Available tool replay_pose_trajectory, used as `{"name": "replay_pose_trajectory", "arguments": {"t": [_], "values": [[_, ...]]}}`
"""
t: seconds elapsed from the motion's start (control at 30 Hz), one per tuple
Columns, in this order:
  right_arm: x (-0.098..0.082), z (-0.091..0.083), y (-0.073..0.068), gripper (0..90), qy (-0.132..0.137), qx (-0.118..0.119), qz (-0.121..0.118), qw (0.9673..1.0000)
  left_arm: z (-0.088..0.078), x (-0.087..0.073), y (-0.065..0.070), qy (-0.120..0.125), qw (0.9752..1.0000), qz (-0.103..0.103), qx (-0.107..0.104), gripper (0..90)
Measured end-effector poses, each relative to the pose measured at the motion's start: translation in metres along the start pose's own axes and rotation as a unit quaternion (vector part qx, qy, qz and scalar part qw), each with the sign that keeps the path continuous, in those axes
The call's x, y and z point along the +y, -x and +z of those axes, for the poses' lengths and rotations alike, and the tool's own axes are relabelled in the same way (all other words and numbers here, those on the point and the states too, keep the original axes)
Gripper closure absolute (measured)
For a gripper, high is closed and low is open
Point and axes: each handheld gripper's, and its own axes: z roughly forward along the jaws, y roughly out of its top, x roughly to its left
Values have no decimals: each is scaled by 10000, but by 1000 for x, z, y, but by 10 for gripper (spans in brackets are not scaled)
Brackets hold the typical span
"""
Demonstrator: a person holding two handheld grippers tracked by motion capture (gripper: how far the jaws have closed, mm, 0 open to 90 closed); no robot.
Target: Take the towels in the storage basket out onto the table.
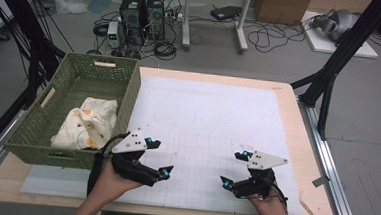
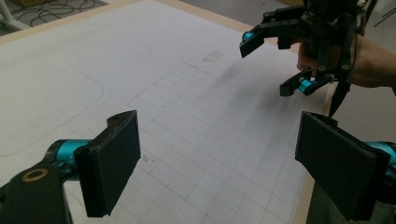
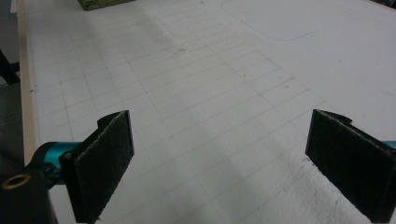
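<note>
My left gripper (image 1: 158, 158) is held above the white gridded mat (image 1: 213, 114) near the front left, just beside the green wicker basket (image 1: 129, 91). Its jaws stand wide apart with nothing between them (image 2: 217, 158). My right gripper (image 1: 235, 168) hovers over the mat at the front right, also open and empty (image 3: 219, 163). In the left gripper view the right gripper (image 2: 275, 65) shows farther off, held by a hand. A cream patterned cloth (image 1: 87, 121) lies crumpled inside the basket.
The basket fills the table's left side. Wooden table edges (image 1: 306, 144) frame the mat. Beyond the table are computer towers (image 1: 141, 12), cables, cardboard boxes and black stand legs (image 1: 331, 71) at the right.
</note>
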Motion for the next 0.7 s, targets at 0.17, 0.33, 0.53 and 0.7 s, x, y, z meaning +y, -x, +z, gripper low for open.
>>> {"name": "replay_pose_trajectory", "arguments": {"t": [0.17,0.33,0.53,0.7], "values": [[0,0,0,70,1,13,13,10000,-12,12,-12,-46,9999,73,-137,151],[0,0,1,70,2,14,37,10000,-27,22,-25,-55,9997,129,-195,158],[0,1,1,70,-7,9,5,10000,-40,27,-38,-86,9995,217,-231,176],[0,1,1,70,-13,11,1,10000,-50,30,-48,-133,9993,293,-191,185]]}}
